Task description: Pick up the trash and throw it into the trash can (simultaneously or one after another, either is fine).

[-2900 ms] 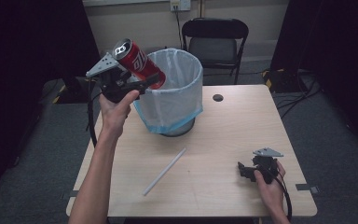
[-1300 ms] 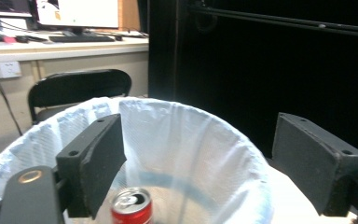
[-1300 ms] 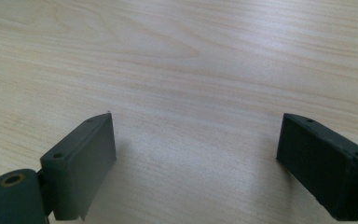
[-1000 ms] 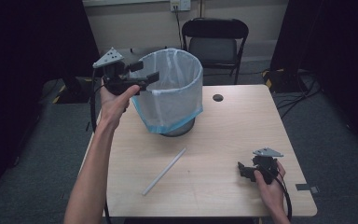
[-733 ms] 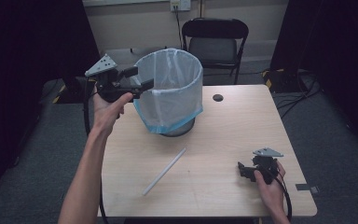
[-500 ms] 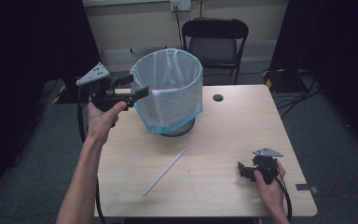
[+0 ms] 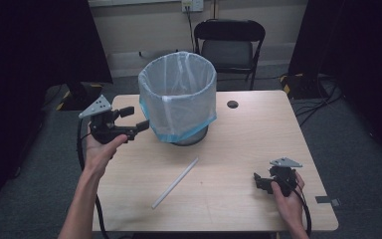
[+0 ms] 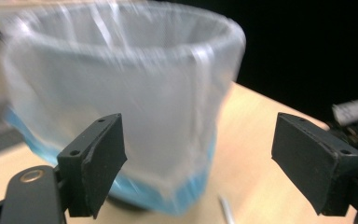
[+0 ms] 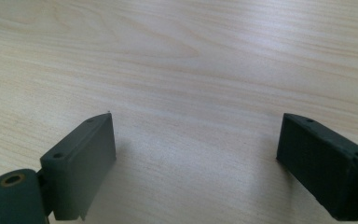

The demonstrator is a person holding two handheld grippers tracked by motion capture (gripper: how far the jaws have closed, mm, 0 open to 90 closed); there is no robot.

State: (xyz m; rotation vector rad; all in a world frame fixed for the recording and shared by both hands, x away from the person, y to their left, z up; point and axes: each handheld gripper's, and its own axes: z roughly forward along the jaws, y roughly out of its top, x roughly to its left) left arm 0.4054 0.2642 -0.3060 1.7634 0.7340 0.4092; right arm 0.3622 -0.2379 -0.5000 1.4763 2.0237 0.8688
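Note:
A bin lined with a clear bag (image 7: 178,102) stands at the back middle of the wooden table (image 7: 248,134). My left gripper (image 7: 135,119) hovers open just left of the bin, below its rim, with nothing between its jaws. In the left gripper view the bin (image 8: 121,84) is blurred and close ahead of the open left gripper (image 8: 200,140). A white straw (image 7: 175,182) lies flat on the table in front of the bin. My right gripper (image 7: 258,180) rests open near the front right, and in the right gripper view this gripper (image 9: 196,140) faces bare wood (image 9: 191,56).
A black chair (image 7: 230,47) stands behind the table. A small dark round hole (image 7: 233,104) sits in the tabletop right of the bin. Dark curtains flank both sides. Cables trail from each gripper off the table's front.
The left gripper held a red can over the bin 2.9 s ago and was empty 1.0 s ago. It has since dropped down and left of the rim. The right gripper stayed put.

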